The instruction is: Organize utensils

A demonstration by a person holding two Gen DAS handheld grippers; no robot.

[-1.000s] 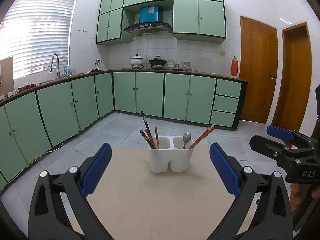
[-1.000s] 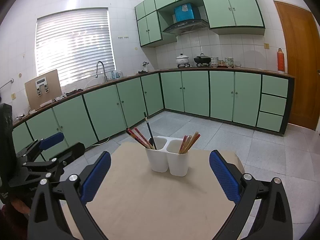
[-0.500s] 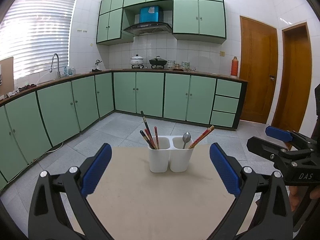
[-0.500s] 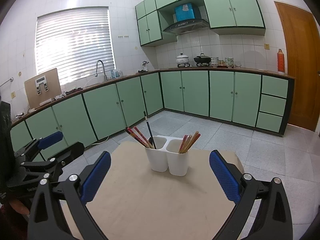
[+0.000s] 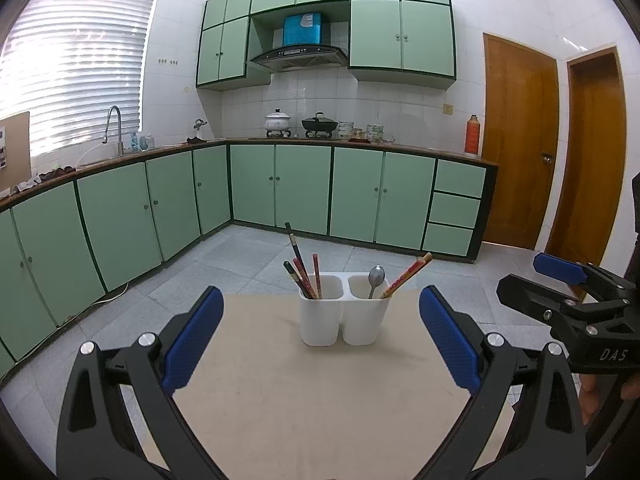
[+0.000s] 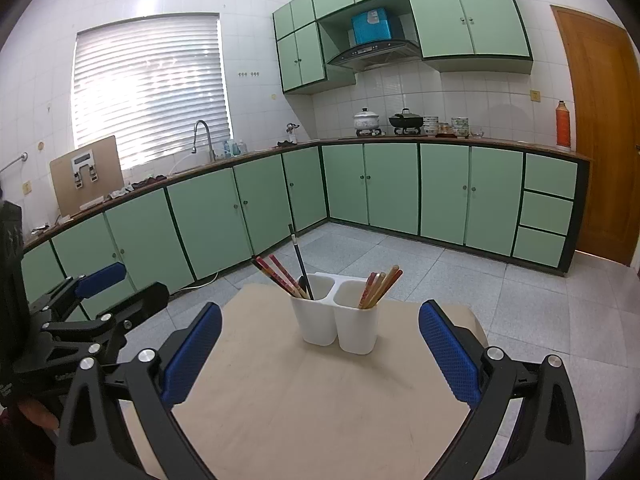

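White holder [image 5: 340, 307] stood near table's [image 5: 280, 400] far edge, chopsticks [image 5: 306, 276] and spoon [image 5: 376, 278] inside. Left claw [image 5: 320, 344] and right claw [image 6: 320, 346] gaped empty. Right claw drifted slightly inward; no grasp begun.

"DAS" in white on the right gripper [image 5: 560, 280] body

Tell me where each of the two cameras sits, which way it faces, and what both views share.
Left wrist: rides the left gripper, looking forward over the beige tabletop at the white two-compartment plastic utensil holder; its own blue-padded fingers show, the right gripper at right.
Right wrist: rides the right gripper, facing the same holder from further right; the left gripper shows at left.
Shared: holder, red chopsticks, tabletop, green kitchen cabinets.
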